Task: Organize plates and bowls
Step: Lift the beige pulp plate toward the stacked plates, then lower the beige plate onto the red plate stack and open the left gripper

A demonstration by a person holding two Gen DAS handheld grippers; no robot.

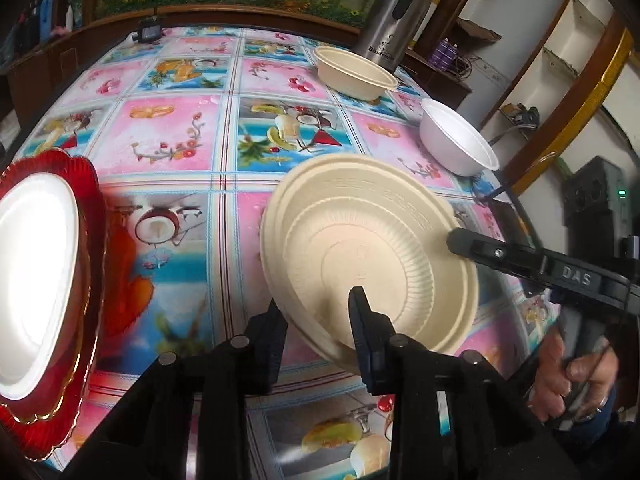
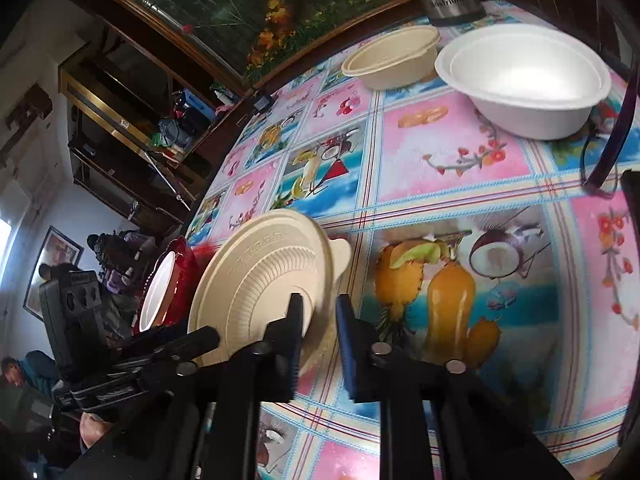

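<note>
A beige plate (image 1: 372, 256) is held tilted above the table, its underside facing the left wrist camera. My left gripper (image 1: 316, 312) is shut on its near rim. My right gripper (image 2: 318, 312) is shut on the opposite rim; its finger (image 1: 500, 254) shows in the left wrist view. The same plate (image 2: 260, 280) shows in the right wrist view. A red plate (image 1: 86, 240) with a white plate (image 1: 36, 272) on it lies at the left. A beige bowl (image 1: 354, 72) and a white bowl (image 1: 456, 140) stand at the far right.
The table has a colourful fruit-print cloth (image 1: 180, 136). A steel thermos (image 1: 394, 16) stands behind the beige bowl. A small black device (image 1: 148, 32) sits at the table's far edge. Shelves and a wooden ledge surround the table.
</note>
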